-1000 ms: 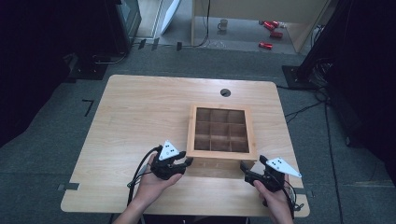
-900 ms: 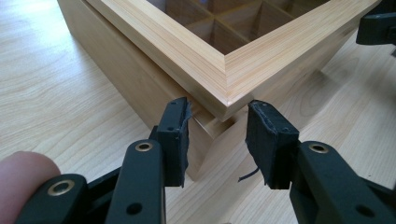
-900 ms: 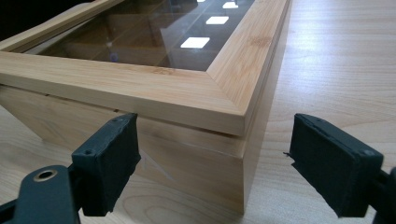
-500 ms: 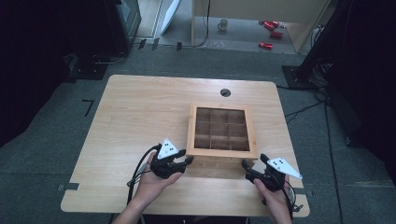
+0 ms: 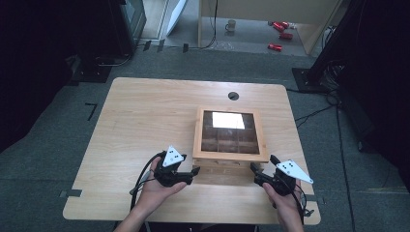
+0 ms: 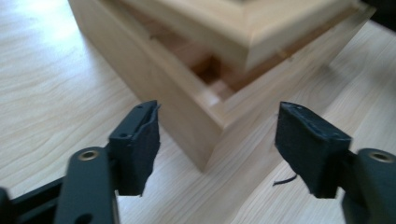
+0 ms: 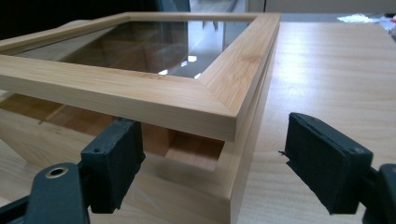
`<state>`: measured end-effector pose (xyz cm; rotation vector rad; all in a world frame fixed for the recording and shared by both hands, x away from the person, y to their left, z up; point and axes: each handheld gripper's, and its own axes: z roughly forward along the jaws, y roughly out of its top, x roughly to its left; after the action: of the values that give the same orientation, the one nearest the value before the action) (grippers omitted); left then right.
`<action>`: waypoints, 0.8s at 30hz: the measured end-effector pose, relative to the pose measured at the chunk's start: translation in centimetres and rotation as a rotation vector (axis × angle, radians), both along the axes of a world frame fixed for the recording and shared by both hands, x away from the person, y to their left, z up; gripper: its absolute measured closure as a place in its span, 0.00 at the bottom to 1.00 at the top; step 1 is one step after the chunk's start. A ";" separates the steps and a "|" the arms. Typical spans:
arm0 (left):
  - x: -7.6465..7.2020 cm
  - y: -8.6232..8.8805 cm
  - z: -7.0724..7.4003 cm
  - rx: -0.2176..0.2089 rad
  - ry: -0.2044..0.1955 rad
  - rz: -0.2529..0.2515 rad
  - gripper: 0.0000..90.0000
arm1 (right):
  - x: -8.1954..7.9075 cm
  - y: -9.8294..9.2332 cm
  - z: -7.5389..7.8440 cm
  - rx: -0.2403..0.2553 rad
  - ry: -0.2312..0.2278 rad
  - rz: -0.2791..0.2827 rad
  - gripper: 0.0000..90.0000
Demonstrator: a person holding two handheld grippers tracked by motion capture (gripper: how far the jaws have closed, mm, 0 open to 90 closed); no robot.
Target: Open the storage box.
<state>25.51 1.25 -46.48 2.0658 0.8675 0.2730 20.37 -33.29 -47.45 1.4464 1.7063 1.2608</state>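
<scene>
A wooden box with a glass-paned lid stands right of the table's middle. The lid's near edge is raised off the box base, leaving a gap; dividers show through the glass. My left gripper is open at the box's near left corner, one jaw on each side of it. My right gripper is open at the near right corner, its left finger just under the lifted lid edge and its right finger outside the box.
The light wooden table has a round cable hole behind the box. Its front edge lies close behind both hands. On the floor beyond are a mug, red cans and cables.
The lid's near edge has come up off the box, and a bright glare now shows on the glass. Both grippers sit slightly closer to the box's front corners.
</scene>
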 end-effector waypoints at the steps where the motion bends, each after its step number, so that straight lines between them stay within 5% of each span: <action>1: -0.1 0.1 -0.2 0.006 -0.001 -0.001 0.33 | 0.1 -0.1 0.3 -0.005 -0.006 0.003 0.22; 7: -0.7 2.2 -2.1 0.027 0.036 -0.003 0.30 | 0.4 -0.2 1.6 -0.025 -0.043 0.014 0.22; 14: -0.8 5.2 -4.3 0.085 0.072 0.084 0.28 | 0.9 -0.3 2.8 -0.050 -0.071 0.013 0.22; 24: -0.6 6.0 -5.0 0.126 0.052 0.122 0.26 | 1.8 -0.4 4.2 -0.067 -0.096 0.017 0.22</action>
<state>24.91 7.20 -51.46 2.1475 1.0327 0.3496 22.15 -33.67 -43.22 1.3149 1.6838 1.2496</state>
